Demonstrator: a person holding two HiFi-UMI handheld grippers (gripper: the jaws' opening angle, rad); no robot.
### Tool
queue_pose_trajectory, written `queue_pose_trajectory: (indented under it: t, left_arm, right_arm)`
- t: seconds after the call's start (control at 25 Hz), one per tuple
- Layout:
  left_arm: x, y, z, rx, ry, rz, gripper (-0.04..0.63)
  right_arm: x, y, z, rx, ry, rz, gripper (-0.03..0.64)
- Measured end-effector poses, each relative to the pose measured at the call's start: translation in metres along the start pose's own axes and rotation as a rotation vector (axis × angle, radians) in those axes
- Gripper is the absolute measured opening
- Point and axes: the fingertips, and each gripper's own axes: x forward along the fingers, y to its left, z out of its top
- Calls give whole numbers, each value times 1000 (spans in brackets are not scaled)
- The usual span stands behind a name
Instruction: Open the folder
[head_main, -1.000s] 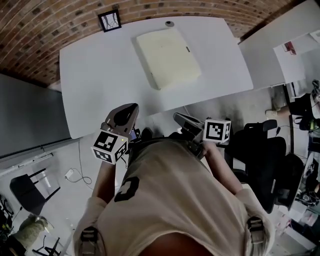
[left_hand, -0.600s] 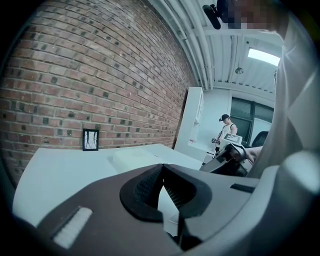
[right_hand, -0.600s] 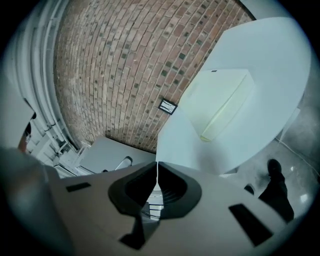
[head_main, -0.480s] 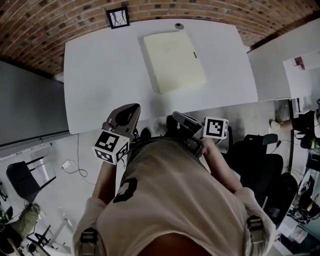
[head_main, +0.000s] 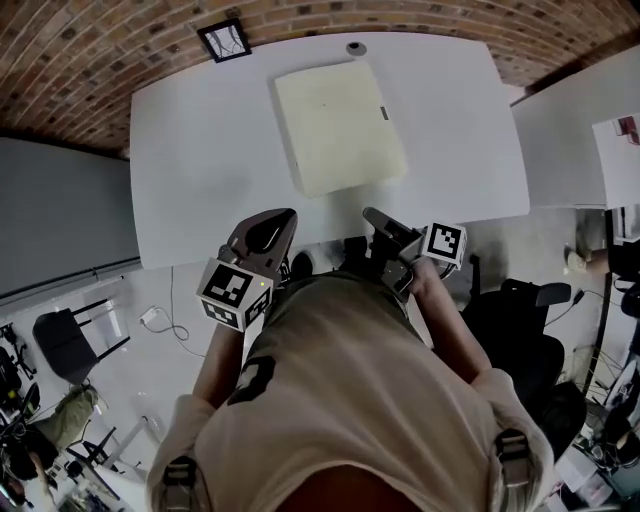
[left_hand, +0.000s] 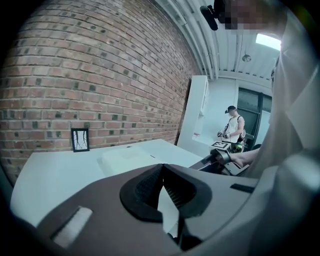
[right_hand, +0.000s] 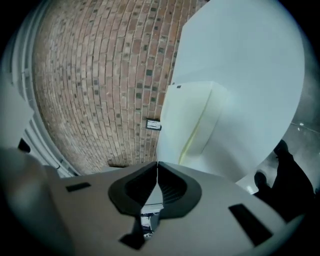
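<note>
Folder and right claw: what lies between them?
Nothing: only bare white table between the folder and the right claw, seen in the head view.

No legible text, numbers or brand names. The marker cubes (head_main: 234, 293) bear only black-and-white square codes; the dark print (head_main: 255, 378) on the person's shirt (head_main: 350, 400) cannot be read.

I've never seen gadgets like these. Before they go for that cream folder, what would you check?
1. Cream folder lies closed, flat on the white table: ok.
2. Left gripper and right gripper empty: ok.
3. Jaws apart for grasping: not ok, both shut.
4. Grippers at folder: not ok, both short of it.
5. Which edge opens: cannot tell.
</note>
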Motion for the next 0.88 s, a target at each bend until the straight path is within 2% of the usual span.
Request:
queue_pose_trajectory:
  t: [0.2, 0.36, 0.48, 0.6, 0.64, 0.68, 0.76, 0.88]
  left_arm:
    - [26, -11, 6, 23, 47, 16, 3]
    - [43, -19, 8, 27, 61, 27, 3]
    - [51, -22, 8, 25, 71, 36, 3]
    - [56, -24, 7, 29, 81, 45, 3]
    - [56, -24, 7, 30, 82, 50, 3]
    - [57, -24, 7, 32, 82, 53, 3]
    - [57, -23, 9, 33, 79, 61, 3]
    - [56, -19, 9, 32, 77, 77, 3]
  right_arm:
    - [-10, -18, 35, 23, -13, -5, 6]
    - [-19, -42, 55, 43, -15, -63, 6]
    - [-23, -56, 74, 58, -48, -88, 8]
    - [-25, -65, 94, 103, -106, -75, 11]
    - [-25, -67, 99, 134, -120, -60, 74]
    - [-24, -69, 103, 164, -128, -42, 194]
    - [-22, -72, 110, 199, -136, -24, 209]
    - [-19, -80, 119, 206, -146, -42, 221]
